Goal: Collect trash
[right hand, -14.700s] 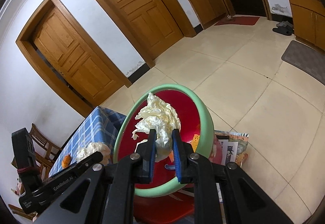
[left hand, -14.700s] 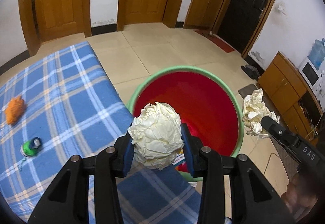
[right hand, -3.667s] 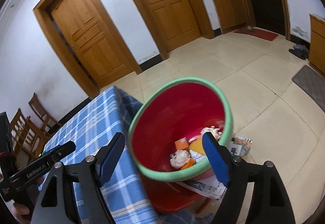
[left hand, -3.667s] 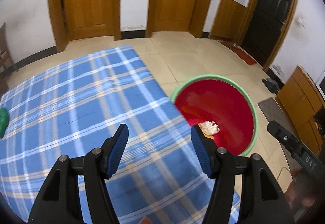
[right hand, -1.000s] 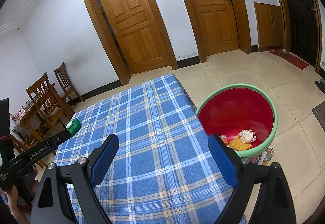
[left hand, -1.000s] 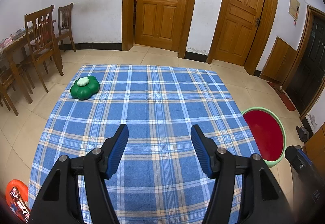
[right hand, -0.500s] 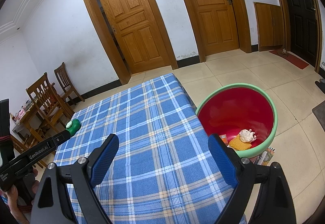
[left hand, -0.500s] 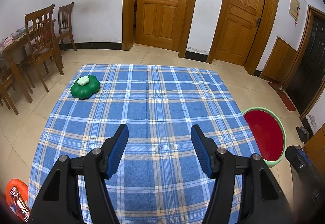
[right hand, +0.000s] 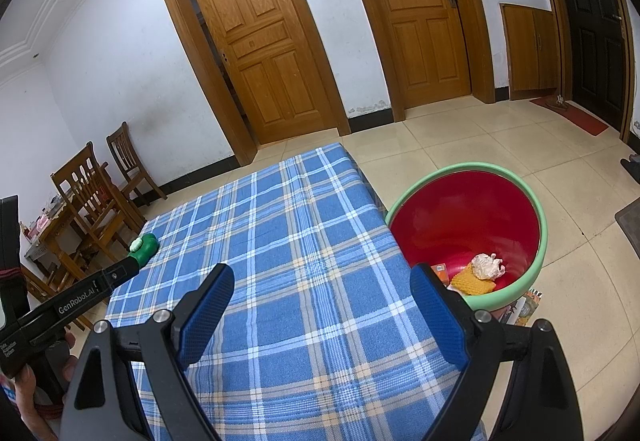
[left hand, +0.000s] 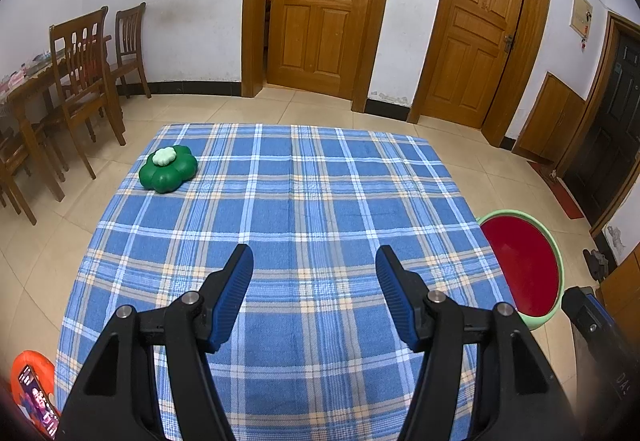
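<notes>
Table [left hand: 312,201] under blue plaid cloth, bearing one green flower-shaped object [left hand: 168,169] at its far left corner; tiled floor, white walls, wooden doors [left hand: 320,5], chairs [left hand: 80,57]. Red green-rimmed bin [right hand: 468,229] beside the table's right edge, holding crumpled paper [right hand: 486,266] and an orange scrap. Left gripper [left hand: 314,281] and right gripper [right hand: 322,305]: both spread wide and empty above the cloth.

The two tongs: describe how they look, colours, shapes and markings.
Both the left tongs and the right tongs are black angular frames with triangular cut-outs and silver bolt heads, each carrying two ribbed blue pads. Seen from the right wrist view, the left one's side bears white "GenRobot.AI" lettering.
</notes>
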`<state>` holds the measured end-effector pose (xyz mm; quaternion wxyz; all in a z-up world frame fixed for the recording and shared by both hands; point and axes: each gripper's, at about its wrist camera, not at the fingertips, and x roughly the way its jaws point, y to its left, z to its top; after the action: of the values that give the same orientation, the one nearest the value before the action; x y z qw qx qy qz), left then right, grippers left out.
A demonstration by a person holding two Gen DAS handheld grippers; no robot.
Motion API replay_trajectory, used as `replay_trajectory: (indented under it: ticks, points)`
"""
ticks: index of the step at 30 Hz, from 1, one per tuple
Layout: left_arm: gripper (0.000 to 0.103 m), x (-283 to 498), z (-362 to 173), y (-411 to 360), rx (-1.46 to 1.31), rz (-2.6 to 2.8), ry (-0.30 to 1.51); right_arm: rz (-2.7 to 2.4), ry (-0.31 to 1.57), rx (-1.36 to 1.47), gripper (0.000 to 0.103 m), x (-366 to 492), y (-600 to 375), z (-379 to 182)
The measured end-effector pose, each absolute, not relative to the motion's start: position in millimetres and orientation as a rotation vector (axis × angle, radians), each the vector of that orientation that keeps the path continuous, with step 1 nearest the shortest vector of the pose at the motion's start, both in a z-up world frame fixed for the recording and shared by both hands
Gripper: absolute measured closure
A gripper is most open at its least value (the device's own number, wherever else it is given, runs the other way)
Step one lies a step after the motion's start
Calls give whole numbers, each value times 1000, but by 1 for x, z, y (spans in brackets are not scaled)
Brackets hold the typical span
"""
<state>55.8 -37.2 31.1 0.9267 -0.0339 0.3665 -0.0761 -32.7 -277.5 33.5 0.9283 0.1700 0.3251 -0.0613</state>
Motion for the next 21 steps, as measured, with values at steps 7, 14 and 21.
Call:
replay_trajectory:
  ticks: [7, 14, 21]
  points:
    - [39, 56, 31, -37, -71, -157, 752, -125, 667, 349, 12, -32, -278, 33]
    - [39, 56, 30, -37, -71, -157, 751, -126, 667, 348, 12, -33, -277, 34]
    - [39, 56, 30, -37, -70, -156, 752, -126, 668, 349, 12, -32, -278, 33]
